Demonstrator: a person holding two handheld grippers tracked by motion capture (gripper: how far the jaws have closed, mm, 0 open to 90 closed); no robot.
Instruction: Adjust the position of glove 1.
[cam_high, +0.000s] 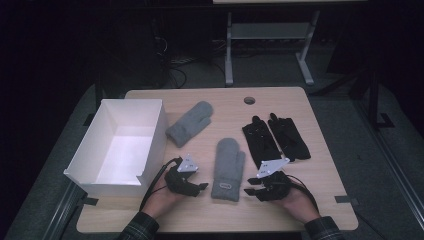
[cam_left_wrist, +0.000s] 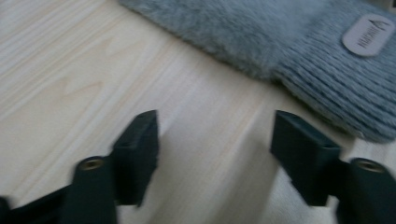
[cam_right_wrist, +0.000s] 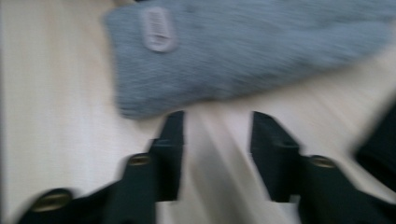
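Both grippers, left (cam_high: 200, 187) and right (cam_high: 251, 191), are sitting at lower centre with jaws open and empty, flanking the mitten (cam_high: 228, 169) between them. Closing unevenly risks bunching its cuff or dragging it sideways.

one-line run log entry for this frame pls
left gripper: open, nothing held, left of near grey mitten cuff | right gripper: open, nothing held, right of cuff | mitten flat on table | white box at left
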